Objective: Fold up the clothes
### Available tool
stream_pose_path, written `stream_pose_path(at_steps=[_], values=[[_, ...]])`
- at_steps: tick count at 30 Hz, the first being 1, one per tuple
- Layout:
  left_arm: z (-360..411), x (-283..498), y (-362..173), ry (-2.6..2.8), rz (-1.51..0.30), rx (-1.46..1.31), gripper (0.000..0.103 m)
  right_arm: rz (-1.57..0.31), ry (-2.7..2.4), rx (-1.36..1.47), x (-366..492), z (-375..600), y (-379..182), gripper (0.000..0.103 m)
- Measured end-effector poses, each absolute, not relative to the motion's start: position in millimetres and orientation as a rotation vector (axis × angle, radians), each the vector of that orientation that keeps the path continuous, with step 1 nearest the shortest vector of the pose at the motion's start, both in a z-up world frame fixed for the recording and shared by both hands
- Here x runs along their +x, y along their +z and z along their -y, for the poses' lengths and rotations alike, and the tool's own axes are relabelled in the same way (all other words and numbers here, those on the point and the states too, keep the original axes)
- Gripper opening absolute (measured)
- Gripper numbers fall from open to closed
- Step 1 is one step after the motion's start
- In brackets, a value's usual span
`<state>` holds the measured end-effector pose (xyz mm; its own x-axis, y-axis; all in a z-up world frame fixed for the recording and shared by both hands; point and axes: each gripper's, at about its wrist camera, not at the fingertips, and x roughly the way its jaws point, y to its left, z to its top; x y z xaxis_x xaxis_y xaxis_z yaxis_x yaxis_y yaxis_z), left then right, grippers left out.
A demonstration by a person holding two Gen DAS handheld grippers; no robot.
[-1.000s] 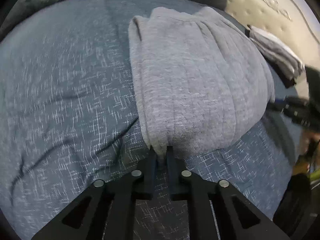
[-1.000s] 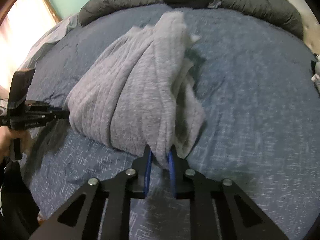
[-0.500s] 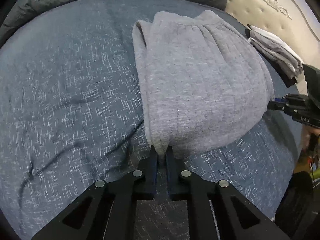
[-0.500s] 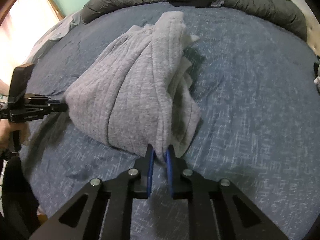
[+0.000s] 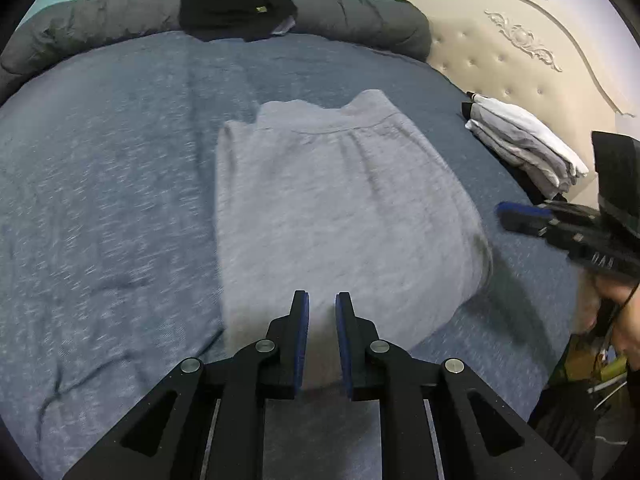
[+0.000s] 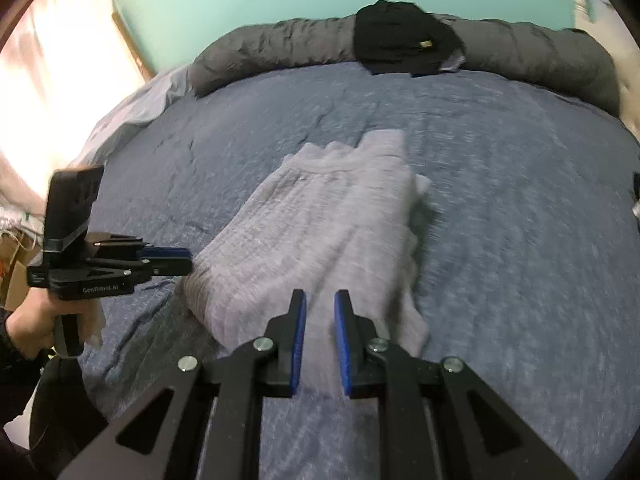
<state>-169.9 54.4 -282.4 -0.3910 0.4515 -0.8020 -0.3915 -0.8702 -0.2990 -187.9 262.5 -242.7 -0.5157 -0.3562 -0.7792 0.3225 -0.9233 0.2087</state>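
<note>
The grey knit garment (image 5: 340, 216) lies flat on the blue bedspread (image 5: 104, 184), doubled into a long rectangle with its gathered waistband (image 5: 344, 120) at the end away from you and a rounded fold on the side toward the headboard. In the right wrist view a ragged under-layer peeks out along the garment's far edge, so the layers are not quite flush.

Your left tongs (image 5: 322, 320) hover above the garment's near end with their blue pads apart and nothing between them. Your right tongs (image 6: 320, 320) sit the same way over the near end, spread and empty, just off the cloth. With both pairs free, the garment rests by its own weight and keeps its shape.

Past the garment, toward the cream tufted headboard (image 5: 520, 52), a stack of folded clothes (image 5: 524, 144) sits at the bed's edge, probably where finished pieces go. A black garment (image 5: 236, 4) lies on the rolled grey duvet (image 5: 352, 16) beyond the waistband end.

Judging by its length, the garment may still want another fold, or may only need carrying to the stack.
</note>
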Motion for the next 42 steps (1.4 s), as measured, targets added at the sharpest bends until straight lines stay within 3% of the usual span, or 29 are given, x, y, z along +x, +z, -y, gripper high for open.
stream_pose_path(at_steps=[6,17,23,25,26,27,28,30,31,36,42], values=[[-77,-198,-302,2.245,0.011,-1.396,0.015,0.081,-2.469,1.351,-215,-271,-271,0.014],[-72,-212,-334,2.209,0.053,-1.465,0.017,0.098,-2.446,1.496,-233,-276,-318,0.009],[-61,-207,-311,2.247,0.066,-1.441,0.017,0.144,-2.485,1.423,-222,-281,-285,0.009],[-50,-203,-297,2.272,0.083,-1.421,0.019,0.202,-2.509,1.413,-214,-292,-274,0.013],[-43,-203,-296,2.278,0.107,-1.428,0.028,0.237,-2.516,1.421,-209,-299,-270,0.013],[-35,-203,-295,2.283,0.133,-1.437,0.046,0.292,-2.506,1.432,-205,-306,-270,0.014],[-27,-204,-295,2.287,0.159,-1.446,0.053,0.352,-2.489,1.444,-201,-314,-270,0.018],[-12,-204,-295,2.296,0.212,-1.465,0.057,0.439,-2.479,1.475,-192,-328,-272,0.044],[-9,-205,-298,2.29,0.236,-1.476,0.057,0.455,-2.475,1.487,-188,-332,-274,0.064],[5,-201,-314,2.245,0.302,-1.553,0.057,0.545,-2.427,1.535,-182,-338,-289,0.072],[0,-196,-328,2.179,0.333,-1.57,0.064,0.489,-2.391,1.578,-186,-319,-301,0.086]])
